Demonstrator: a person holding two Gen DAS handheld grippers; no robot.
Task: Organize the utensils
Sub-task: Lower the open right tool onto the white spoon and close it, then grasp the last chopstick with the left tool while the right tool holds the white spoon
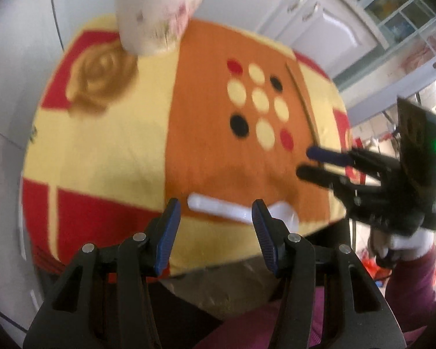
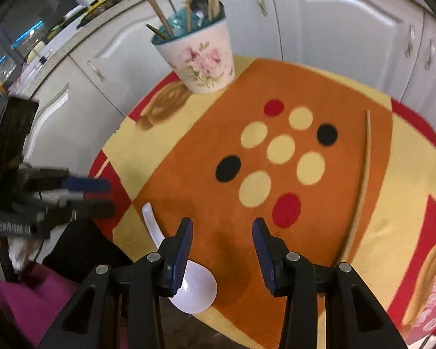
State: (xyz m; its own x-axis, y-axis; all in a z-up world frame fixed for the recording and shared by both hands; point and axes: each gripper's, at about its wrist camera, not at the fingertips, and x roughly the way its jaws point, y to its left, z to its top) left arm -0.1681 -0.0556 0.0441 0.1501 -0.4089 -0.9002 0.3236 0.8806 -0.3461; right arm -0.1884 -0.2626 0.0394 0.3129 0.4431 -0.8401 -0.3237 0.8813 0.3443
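Note:
A white ceramic spoon [image 1: 218, 208] lies near the front edge of a round table covered by an orange, yellow and red cloth [image 1: 206, 151]. My left gripper [image 1: 216, 212] is open and hovers over the spoon; the handle shows across the gap between its blue pads, untouched. My right gripper [image 2: 222, 232] is open and empty above the cloth, with the spoon's bowl [image 2: 196, 289] just left of its left finger. A single chopstick [image 2: 363, 180] lies on the right of the cloth. At the far edge, a floral cup [image 2: 200, 58] holds chopsticks and a metal spoon.
White cabinet doors [image 2: 343, 29] stand close behind the table. Each gripper shows in the other's view: the right gripper [image 1: 306, 162] at right, the left gripper [image 2: 101, 195] at left over the table's edge. A person's magenta clothing [image 2: 29, 299] is below the front edge.

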